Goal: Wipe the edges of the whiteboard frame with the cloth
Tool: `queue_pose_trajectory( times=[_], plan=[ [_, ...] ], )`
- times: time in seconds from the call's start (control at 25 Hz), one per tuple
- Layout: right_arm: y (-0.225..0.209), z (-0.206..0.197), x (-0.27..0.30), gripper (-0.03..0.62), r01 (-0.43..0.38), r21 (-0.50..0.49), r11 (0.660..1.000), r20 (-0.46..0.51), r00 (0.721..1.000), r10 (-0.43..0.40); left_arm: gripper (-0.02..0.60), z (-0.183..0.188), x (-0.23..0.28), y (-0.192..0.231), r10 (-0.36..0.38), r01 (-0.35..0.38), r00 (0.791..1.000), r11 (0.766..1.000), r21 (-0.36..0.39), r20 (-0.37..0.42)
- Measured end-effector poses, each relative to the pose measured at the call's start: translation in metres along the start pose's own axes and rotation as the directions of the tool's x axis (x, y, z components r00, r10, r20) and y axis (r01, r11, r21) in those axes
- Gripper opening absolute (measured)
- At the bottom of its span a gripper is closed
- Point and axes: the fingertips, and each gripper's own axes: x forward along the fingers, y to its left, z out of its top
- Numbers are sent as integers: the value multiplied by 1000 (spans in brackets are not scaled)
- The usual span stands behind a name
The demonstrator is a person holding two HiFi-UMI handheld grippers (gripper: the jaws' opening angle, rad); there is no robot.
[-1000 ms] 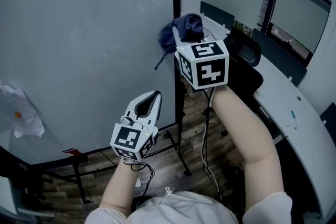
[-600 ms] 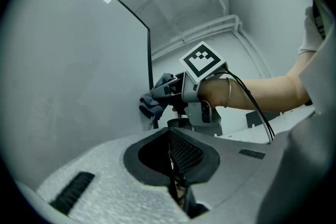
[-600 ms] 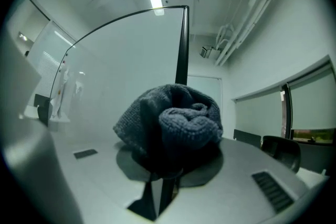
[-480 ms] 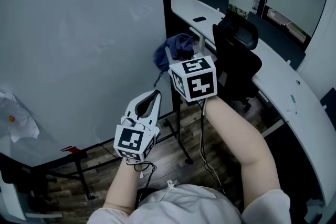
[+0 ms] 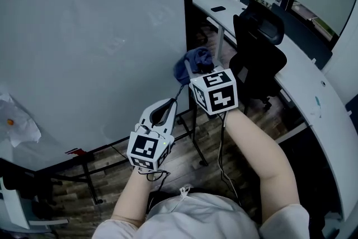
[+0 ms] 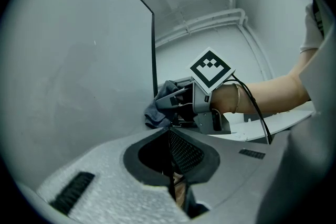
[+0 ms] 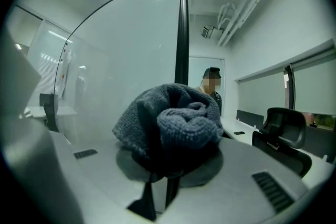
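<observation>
The right tool (image 5: 200,73) is clenched on a bunched dark blue knitted cloth (image 5: 194,59). In the right gripper view the cloth (image 7: 168,123) bulges up out of the closed jaws and covers their tips. In the head view the cloth sits right at the black vertical frame edge (image 5: 183,19) on the whiteboard's (image 5: 89,36) right side, low on that edge. Whether it actually presses on the frame cannot be told. In the right gripper view the same dark edge (image 7: 182,34) rises straight up behind the cloth. The left tool (image 5: 166,102) is held lower and nearer the person, in front of the board's surface. Its jaws are brought together with nothing between them, as the left gripper view (image 6: 169,131) shows, and that view looks up at the right tool and the cloth (image 6: 160,105) beside the frame edge (image 6: 154,55). A crumpled sheet of paper (image 5: 17,120) is on the board at lower left. To the right stand a black office chair (image 5: 260,50) and a curved white tabletop (image 5: 305,84) with a small dark phone (image 5: 219,9) on it. The board's stand legs (image 5: 84,176) rest on a wood-plank floor (image 5: 190,159). Another person (image 7: 211,86) stands in the background of the right gripper view.
</observation>
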Motion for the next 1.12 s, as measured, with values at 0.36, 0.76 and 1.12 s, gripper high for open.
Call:
queue_pose_trajectory(
  times=[0.36,0.76,1.12],
  plan=[
    [3,-58,10,69,-26,39,999,-70,997,29,20,-41,2,-4,-32,27,999,992,-123,-38],
    [10,-149,23,69,-64,78,995,-229,970,80,20,-81,1,2,-23,4,993,987,-159,-120],
    [14,-246,37,69,-31,146,989,-378,922,84,20,-141,-2,2,-25,-23,973,978,-206,-229]
  ],
)
